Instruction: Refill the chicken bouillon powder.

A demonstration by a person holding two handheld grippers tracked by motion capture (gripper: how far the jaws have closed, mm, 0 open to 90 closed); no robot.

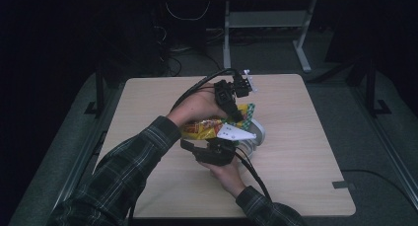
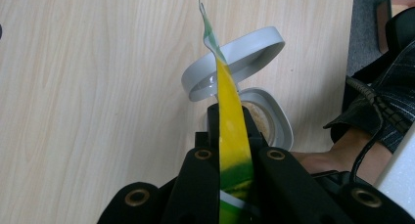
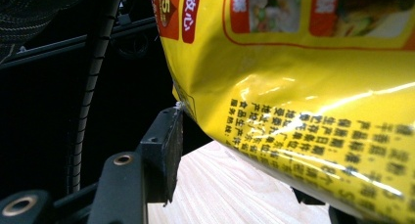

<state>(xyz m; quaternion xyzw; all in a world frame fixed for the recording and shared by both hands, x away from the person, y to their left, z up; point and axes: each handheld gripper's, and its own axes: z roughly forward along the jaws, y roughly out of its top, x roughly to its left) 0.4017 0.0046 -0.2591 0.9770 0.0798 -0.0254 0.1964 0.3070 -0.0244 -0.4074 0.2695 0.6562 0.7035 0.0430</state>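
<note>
A yellow snack bag [image 1: 203, 129] with red print hangs over the middle of the wooden table [image 1: 305, 152], held between both grippers. My left gripper [image 1: 241, 115] comes from the far side and is shut on the bag's flat yellow-and-green sealed edge [image 2: 230, 116]. My right gripper [image 1: 194, 141] comes from the near side, its jaws about half spread around the bag's bulky body [image 3: 303, 87]. Its left pad [image 3: 169, 145] touches the bag's corner, and the bag hides the other jaw. Below the bag stands a grey container [image 2: 274, 121] with brownish contents and its lid [image 2: 235, 62] flipped open.
The container [image 1: 255, 133] sits just right of the grippers. Plaid-sleeved forearms [image 1: 128, 171] cross the near left part of the table. Cables trail from both grippers. Dark floor and table legs [image 1: 303, 48] lie beyond the far edge.
</note>
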